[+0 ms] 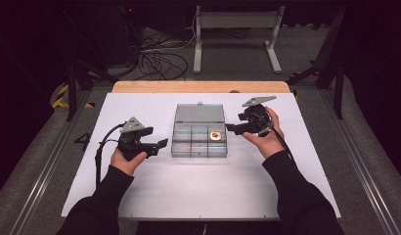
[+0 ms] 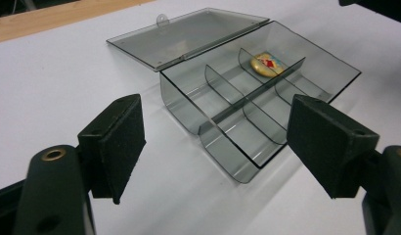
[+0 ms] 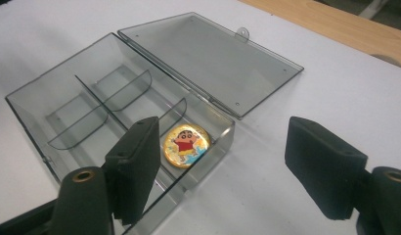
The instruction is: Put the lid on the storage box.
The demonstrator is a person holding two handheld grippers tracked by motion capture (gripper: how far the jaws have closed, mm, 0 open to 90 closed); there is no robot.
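The cartoon badge (image 3: 186,145) lies in the open organiser box (image 1: 199,147); both the left gripper (image 1: 162,144) and right gripper (image 1: 230,128) gape empty; the lid (image 1: 199,113) looks left to shut.

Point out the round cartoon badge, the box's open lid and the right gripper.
Round cartoon badge (image 3: 186,145): right gripper view, on its printed face.
Open lid (image 3: 213,58): right gripper view, middle of the clear panel.
Right gripper (image 1: 230,128): high view, midway between its fingers.

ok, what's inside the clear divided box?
One round cartoon badge lies in a compartment of the box next to the lid hinge. Other compartments look empty; nothing covers them, lid open flat.
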